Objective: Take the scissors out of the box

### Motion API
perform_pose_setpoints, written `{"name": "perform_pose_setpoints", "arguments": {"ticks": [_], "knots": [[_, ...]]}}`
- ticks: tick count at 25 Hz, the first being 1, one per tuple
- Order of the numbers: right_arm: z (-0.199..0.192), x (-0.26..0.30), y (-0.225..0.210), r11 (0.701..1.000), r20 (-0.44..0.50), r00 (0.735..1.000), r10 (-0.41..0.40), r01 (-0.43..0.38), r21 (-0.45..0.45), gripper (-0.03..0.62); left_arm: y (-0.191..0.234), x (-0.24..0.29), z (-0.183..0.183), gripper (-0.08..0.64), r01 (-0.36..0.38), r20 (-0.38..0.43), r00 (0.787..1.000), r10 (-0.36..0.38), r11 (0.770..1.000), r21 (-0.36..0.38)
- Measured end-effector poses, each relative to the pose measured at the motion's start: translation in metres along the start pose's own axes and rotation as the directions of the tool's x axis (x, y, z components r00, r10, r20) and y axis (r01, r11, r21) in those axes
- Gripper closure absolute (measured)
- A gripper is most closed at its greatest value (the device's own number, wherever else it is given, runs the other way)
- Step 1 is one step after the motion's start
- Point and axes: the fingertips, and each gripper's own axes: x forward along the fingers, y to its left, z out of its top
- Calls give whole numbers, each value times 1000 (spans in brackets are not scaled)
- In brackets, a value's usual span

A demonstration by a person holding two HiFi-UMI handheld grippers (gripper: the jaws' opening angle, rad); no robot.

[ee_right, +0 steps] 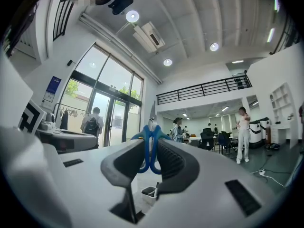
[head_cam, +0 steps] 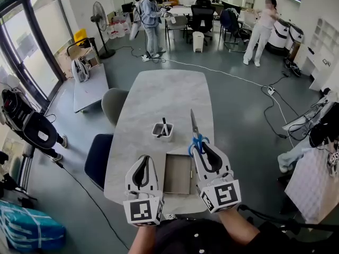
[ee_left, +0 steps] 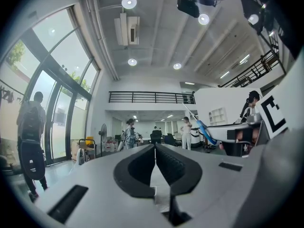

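My right gripper (head_cam: 202, 146) is shut on the blue handles of the scissors (head_cam: 195, 133), held up over the table with the blades pointing away from me. In the right gripper view the scissors (ee_right: 150, 146) sit between the black pads (ee_right: 170, 161), blade tips up. The flat open box (head_cam: 177, 173) lies on the table (head_cam: 164, 97) near its front edge, between my two grippers. My left gripper (head_cam: 142, 165) is held level to the left of the box, jaws shut with nothing in them; its pads (ee_left: 142, 165) meet in the left gripper view, where the scissors (ee_left: 203, 127) show at the right.
A small square cup (head_cam: 162, 130) with dark pens stands mid-table beyond the box. Chairs (head_cam: 114, 103) stand at the table's left side. Several people (head_cam: 150, 16) and office chairs are at the far end of the room. Cables (head_cam: 275, 115) run across the floor at the right.
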Motion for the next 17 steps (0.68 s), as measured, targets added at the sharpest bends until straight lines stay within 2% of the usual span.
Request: {"name": "perform_pose_setpoints", "arguments": {"ticks": [7,13,17], "knots": [[-8,0,-1,1000,-9,1000,-13,13,24,512,-5,1,-2,543,11,10,1000,-11,999,31],[-10,1,4,1000,-14,1000,-4,4,-3,512,0,-1,-2,543,-13,-8,1000,13,1000,17],[-10,1,7,1000,-14,1000,-5,5,-7,512,-1,-5,-9,543,15,-7,1000,-15,1000,8]]}}
